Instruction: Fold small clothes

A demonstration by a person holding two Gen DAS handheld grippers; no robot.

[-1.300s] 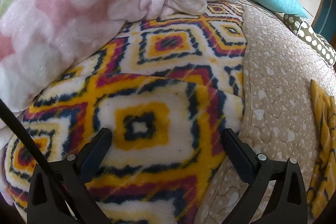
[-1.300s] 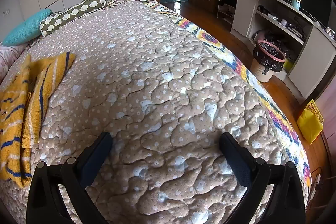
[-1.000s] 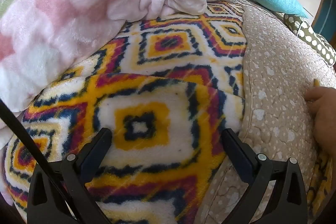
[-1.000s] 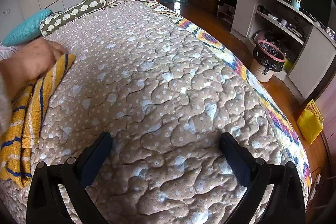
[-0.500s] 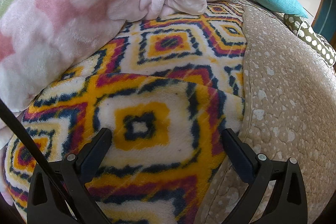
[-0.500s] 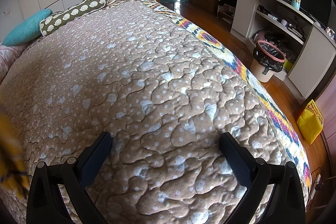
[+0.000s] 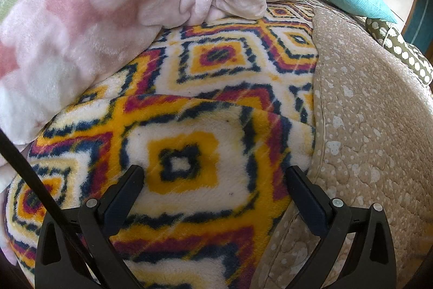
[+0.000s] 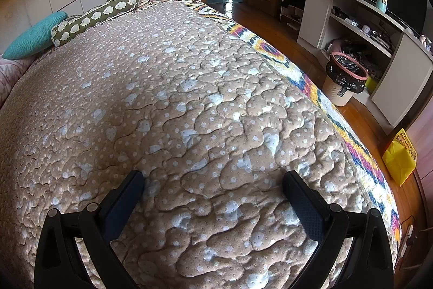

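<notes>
Both hand-held grippers spread, holding nothing; no small garment visible in either view.
Left hand-held gripper (image 7: 213,180) over diamond-patterned fleece blanket (image 7: 216,104); right hand-held gripper (image 8: 212,186) over beige dotted quilted bedspread (image 8: 189,99), bin (image 8: 345,81) only here.

A beige quilted bedspread (image 8: 189,104) covers the bed; a teal cushion (image 8: 32,35) and spotted bolster (image 8: 94,15) lie at ten o'clock, a lined wastebasket (image 8: 343,83) at three.
</notes>
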